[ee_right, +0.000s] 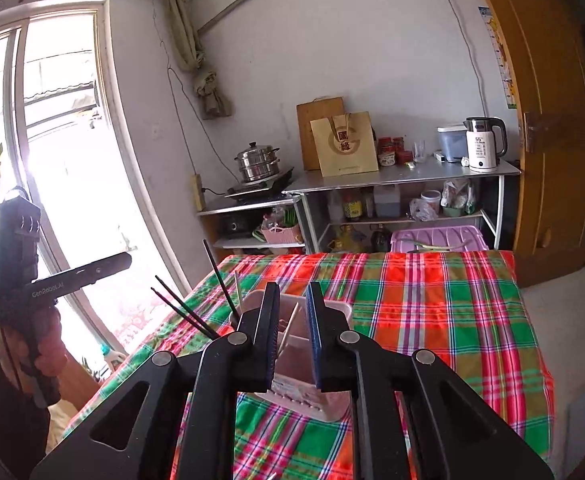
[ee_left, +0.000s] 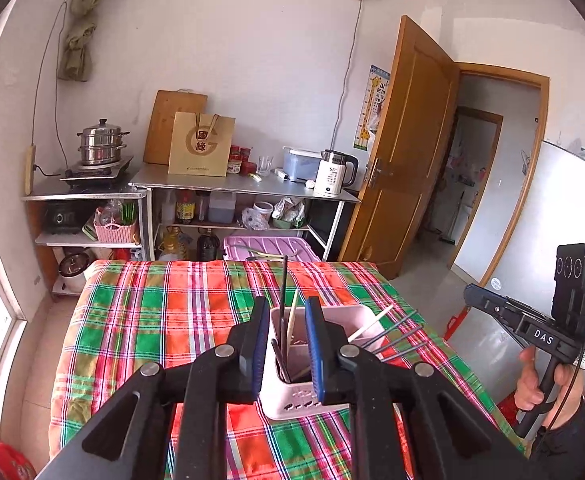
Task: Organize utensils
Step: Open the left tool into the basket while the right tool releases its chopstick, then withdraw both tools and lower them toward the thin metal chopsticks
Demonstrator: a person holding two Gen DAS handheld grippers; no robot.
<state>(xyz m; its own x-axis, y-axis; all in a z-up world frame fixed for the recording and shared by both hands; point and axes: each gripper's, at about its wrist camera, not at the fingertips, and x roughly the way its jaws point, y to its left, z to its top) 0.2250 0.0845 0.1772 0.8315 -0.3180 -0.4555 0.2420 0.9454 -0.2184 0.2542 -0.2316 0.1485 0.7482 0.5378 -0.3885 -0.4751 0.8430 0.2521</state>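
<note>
Nearest us, the left gripper (ee_left: 286, 344) stands apart, holding nothing; just beyond its fingertips, at lower centre, the pale pink utensil holder (ee_left: 334, 362) sits on the plaid tablecloth (ee_left: 152, 312), bristling with dark and pale chopsticks (ee_left: 283, 292). Our right gripper (ee_right: 294, 336) likewise gapes empty over it.

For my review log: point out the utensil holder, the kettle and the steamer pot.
utensil holder (ee_left: 292, 400), left wrist view, front wall near its base.
kettle (ee_left: 334, 178), left wrist view, white body.
steamer pot (ee_right: 258, 164), right wrist view, steel side.
</note>
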